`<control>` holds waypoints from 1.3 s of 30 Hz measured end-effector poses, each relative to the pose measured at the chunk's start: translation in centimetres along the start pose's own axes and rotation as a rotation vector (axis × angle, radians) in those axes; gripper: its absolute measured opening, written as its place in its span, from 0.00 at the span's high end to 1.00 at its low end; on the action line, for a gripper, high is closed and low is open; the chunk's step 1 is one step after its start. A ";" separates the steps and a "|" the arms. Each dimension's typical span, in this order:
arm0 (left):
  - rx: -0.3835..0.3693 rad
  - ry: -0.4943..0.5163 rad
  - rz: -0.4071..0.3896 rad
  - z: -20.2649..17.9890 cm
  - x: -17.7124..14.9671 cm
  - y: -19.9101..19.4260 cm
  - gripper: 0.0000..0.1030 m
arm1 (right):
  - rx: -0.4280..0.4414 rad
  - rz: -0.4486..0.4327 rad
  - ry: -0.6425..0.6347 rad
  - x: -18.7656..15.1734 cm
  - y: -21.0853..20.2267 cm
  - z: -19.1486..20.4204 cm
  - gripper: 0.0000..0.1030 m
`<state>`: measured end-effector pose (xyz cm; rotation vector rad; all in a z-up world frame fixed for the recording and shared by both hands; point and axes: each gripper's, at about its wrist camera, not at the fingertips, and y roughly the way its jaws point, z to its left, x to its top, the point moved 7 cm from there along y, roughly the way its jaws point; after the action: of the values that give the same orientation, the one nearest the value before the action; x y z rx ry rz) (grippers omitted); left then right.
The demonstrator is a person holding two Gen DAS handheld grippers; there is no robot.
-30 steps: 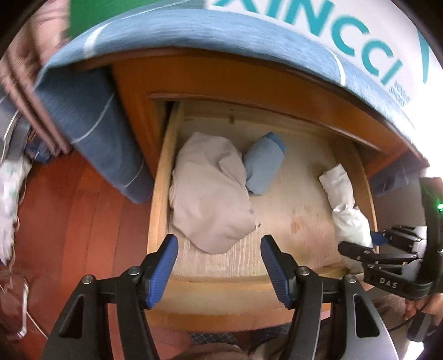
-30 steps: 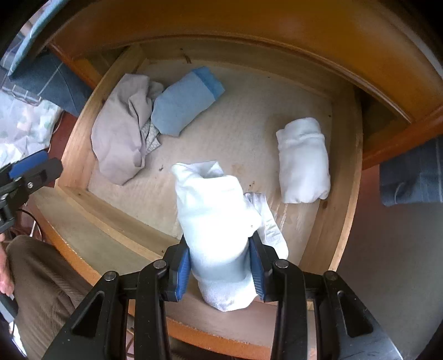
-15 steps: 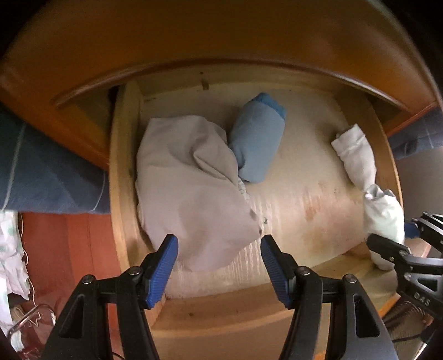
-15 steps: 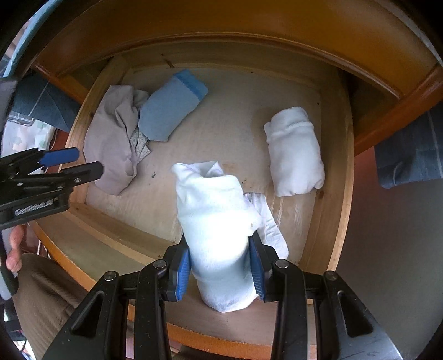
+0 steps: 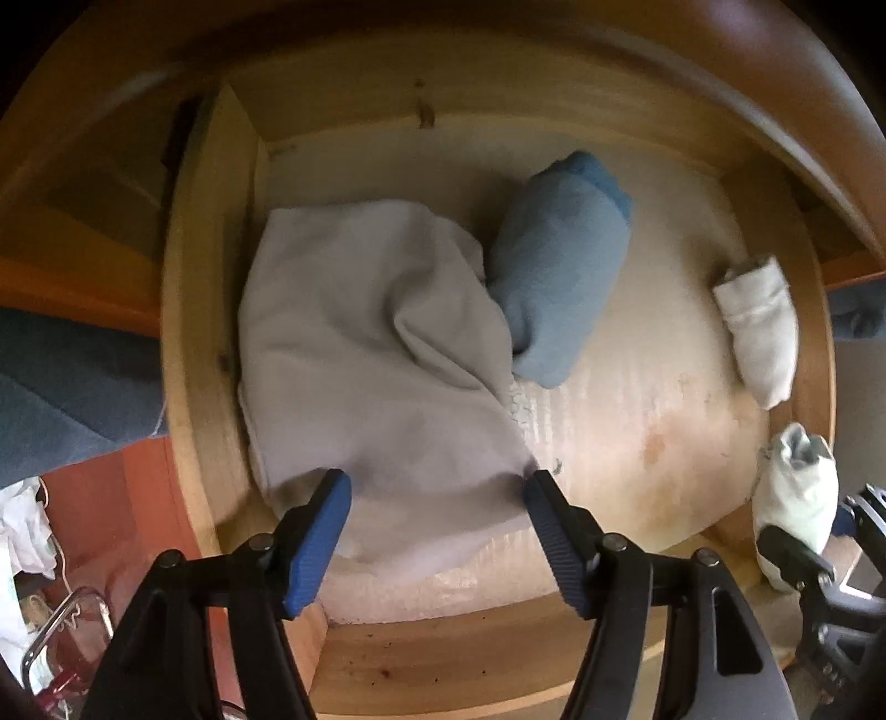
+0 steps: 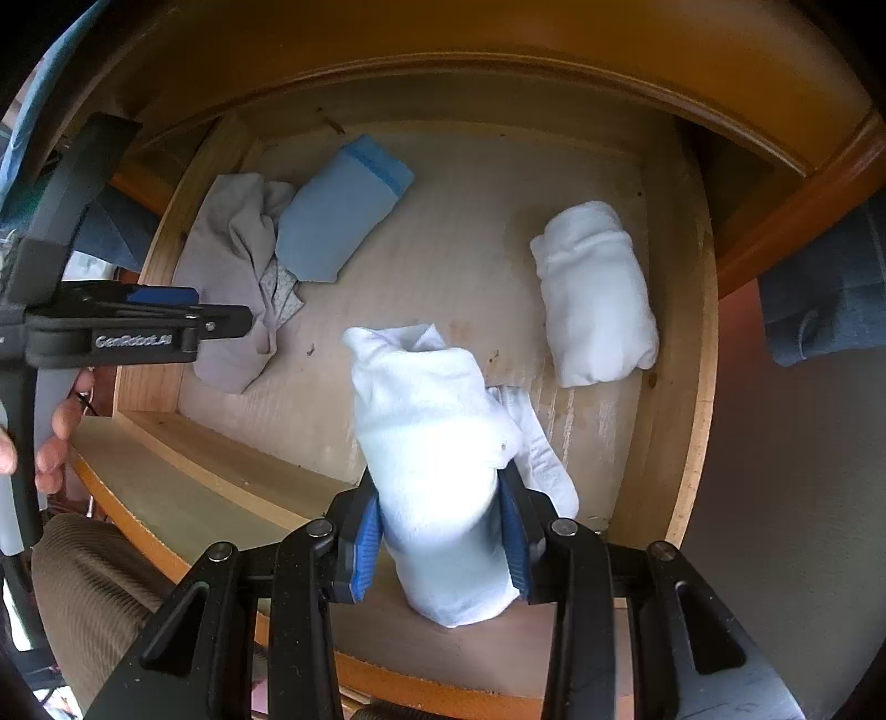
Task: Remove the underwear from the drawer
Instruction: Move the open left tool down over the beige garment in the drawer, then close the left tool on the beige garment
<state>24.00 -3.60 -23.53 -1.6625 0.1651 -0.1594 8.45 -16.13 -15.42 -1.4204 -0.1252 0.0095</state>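
An open wooden drawer (image 5: 194,332) holds a crumpled grey underwear (image 5: 376,343) at its left, also seen from the right wrist (image 6: 232,249). A rolled blue garment (image 5: 559,271) leans on it. My left gripper (image 5: 437,487) points down over the grey underwear's near edge, its jaws opening, a blue pad at each side of the cloth and neither pressing it. My right gripper (image 6: 440,509) is shut on a white rolled garment (image 6: 432,432) above the drawer's front right corner. A second white roll (image 6: 598,299) lies by the right wall.
Dark orange bed frame (image 6: 498,44) overhangs the drawer's back. Blue bedding (image 5: 55,387) hangs at the left and another blue fold (image 6: 819,293) at the right. A person's hand (image 6: 55,443) and trouser leg (image 6: 88,581) are at the drawer's front left.
My left gripper has come down and forward into the drawer, close over the grey underwear, and its jaws stand a little wider. The right gripper has stayed put with the white roll.
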 end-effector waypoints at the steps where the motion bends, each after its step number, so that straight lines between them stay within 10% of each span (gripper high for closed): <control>1: 0.006 0.005 0.009 -0.1 0.1 0.3 0.34 | 0.002 0.001 0.000 0.0 0.1 0.0 0.66; 39: 0.136 -0.051 0.180 -4.3 3.0 7.3 0.30 | 0.018 0.023 0.088 0.1 0.9 0.0 0.66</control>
<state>25.92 -9.13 -30.33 -1.5060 0.2589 0.0077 8.60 -15.97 -16.27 -1.4019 -0.0359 -0.0334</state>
